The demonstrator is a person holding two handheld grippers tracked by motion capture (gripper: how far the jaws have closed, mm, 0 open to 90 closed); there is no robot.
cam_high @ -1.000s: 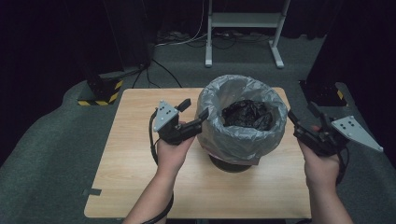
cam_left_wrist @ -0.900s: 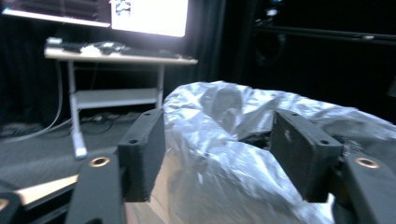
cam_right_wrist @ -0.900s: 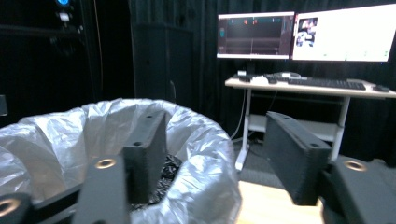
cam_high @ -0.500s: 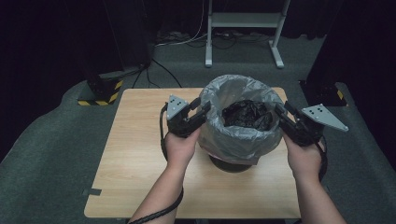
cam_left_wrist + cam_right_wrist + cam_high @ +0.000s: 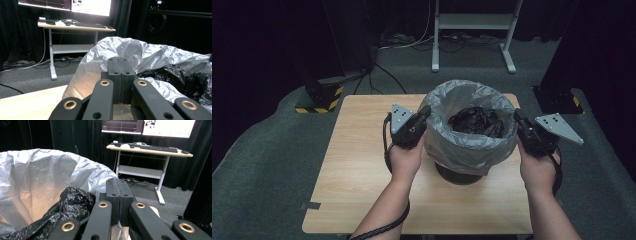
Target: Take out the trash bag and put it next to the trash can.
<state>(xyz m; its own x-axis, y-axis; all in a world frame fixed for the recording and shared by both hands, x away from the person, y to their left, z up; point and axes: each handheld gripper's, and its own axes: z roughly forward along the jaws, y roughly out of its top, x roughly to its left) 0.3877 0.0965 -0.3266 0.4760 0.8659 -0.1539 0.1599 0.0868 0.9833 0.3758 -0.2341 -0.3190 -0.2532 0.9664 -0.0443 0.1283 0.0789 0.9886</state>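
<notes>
Tongs on both sides are gripping the rim of the grey bin liner point(image 5: 472, 135), which is sitting in a dark bin point(image 5: 459, 172) on the wooden surface point(image 5: 362, 175), toward its far right half. Left tongs point(image 5: 424, 114) are pinching the liner's left edge; right tongs point(image 5: 517, 117) are pinching its right edge. Jaws on both have just been closing and are now standing pressed together, w/ thin plastic film caught between them as far as the gripper views allow; in the left gripper view the liner point(image 5: 140, 55) is bunching right behind the closed jaws, and in the right gripper view it point(image 5: 37, 182) is doing the same beside them.

Step in hand, by my reading: you are taking hold of the rim at two opposite pts, prob. to lift or gather the bag. A black crumpled bag point(image 5: 477, 121) is lying inside as load.

Recommendations:
- Keep the pinch firm; film is slippery and thin, so a weak hold is likely to slide off.
- Raise both hands evenly and straight up; uneven pull risks tipping the bin or tearing the rim.
- Watch the folded-over skirt; it may be clinging to the bin wall, so peel it gently.

Pose: your left hand point(image 5: 404, 160) is sitting close against the bin, forearm coming in diagonally from bottom centre, tongs angling up-right to the rim. Your right hand point(image 5: 537, 167) is mirroring it, tongs angling up-left, grey plate facing up.
</notes>
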